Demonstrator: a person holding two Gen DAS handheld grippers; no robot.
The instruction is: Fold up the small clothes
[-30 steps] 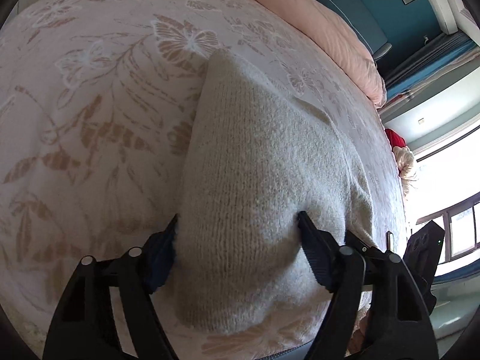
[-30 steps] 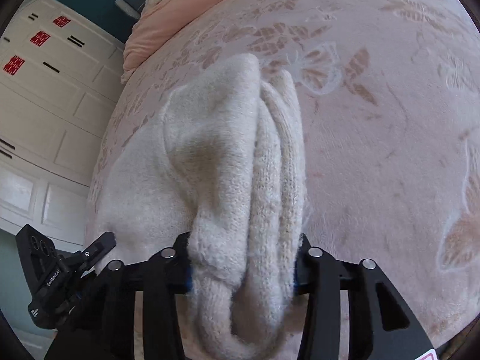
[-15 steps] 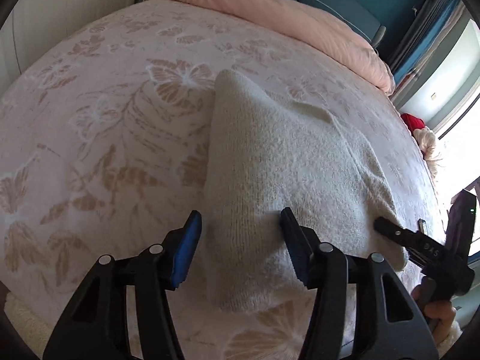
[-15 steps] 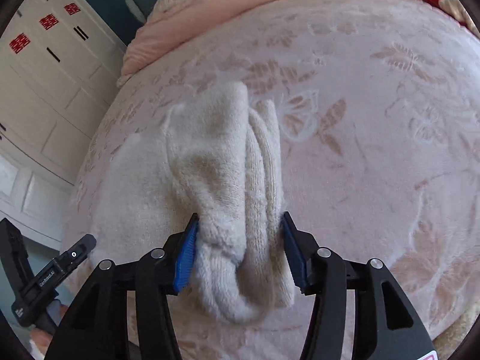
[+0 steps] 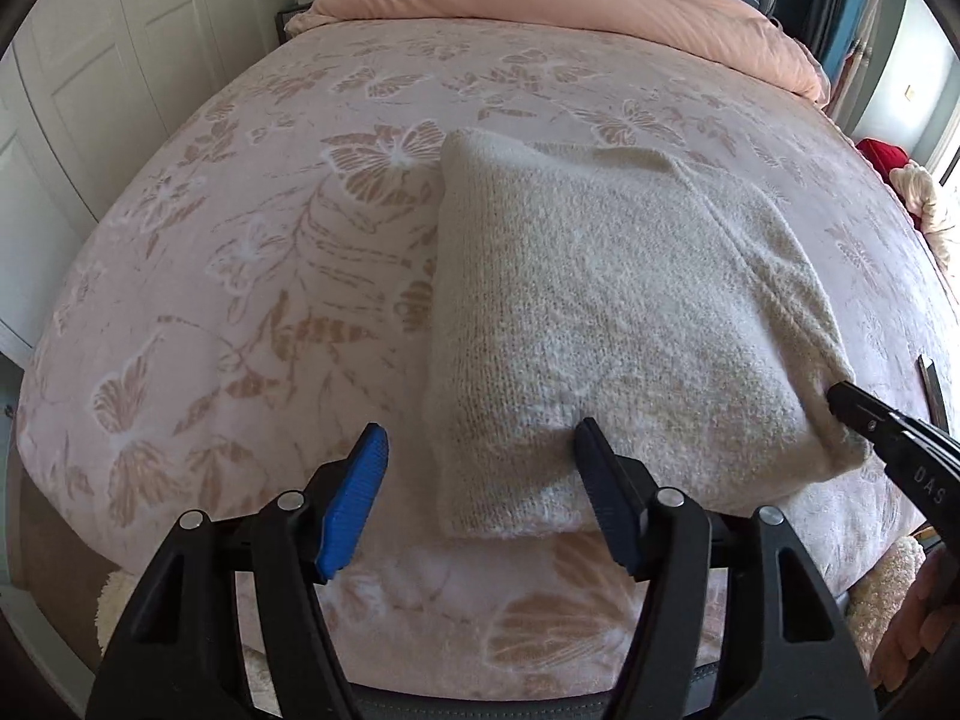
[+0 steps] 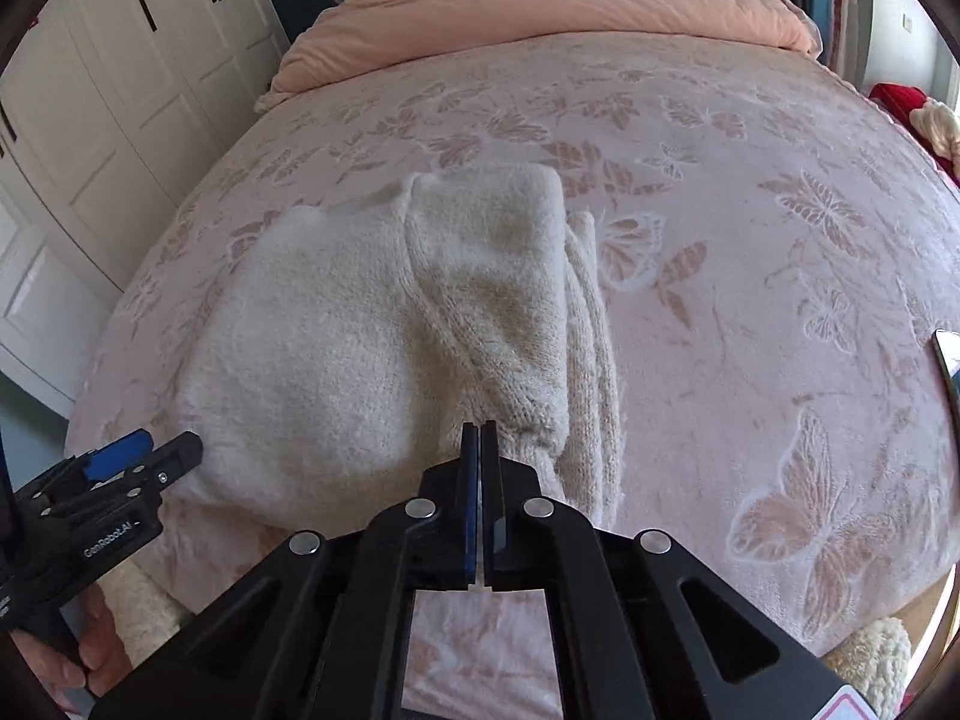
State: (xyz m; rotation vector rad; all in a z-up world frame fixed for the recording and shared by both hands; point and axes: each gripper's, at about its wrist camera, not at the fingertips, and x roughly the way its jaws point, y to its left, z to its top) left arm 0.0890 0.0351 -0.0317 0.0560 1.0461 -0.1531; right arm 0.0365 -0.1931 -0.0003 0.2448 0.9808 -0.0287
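Observation:
A cream knitted sweater lies folded into a squarish bundle on the pink butterfly bedspread. My left gripper is open, its blue pads straddling the bundle's near left corner without gripping it. My right gripper is shut and empty, its tips just at the sweater's near edge by a rolled sleeve. The right gripper also shows in the left wrist view, at the bundle's right corner. The left gripper shows in the right wrist view, at the left edge.
A peach duvet is bunched along the head of the bed. White wardrobe doors stand to the left. A red item lies past the bed's right side. A dark flat object lies on the bed at right.
Both grippers have pulled back from the sweater and let it go. The right gripper closed from open to shut. The sweater now rests flat on the bed.

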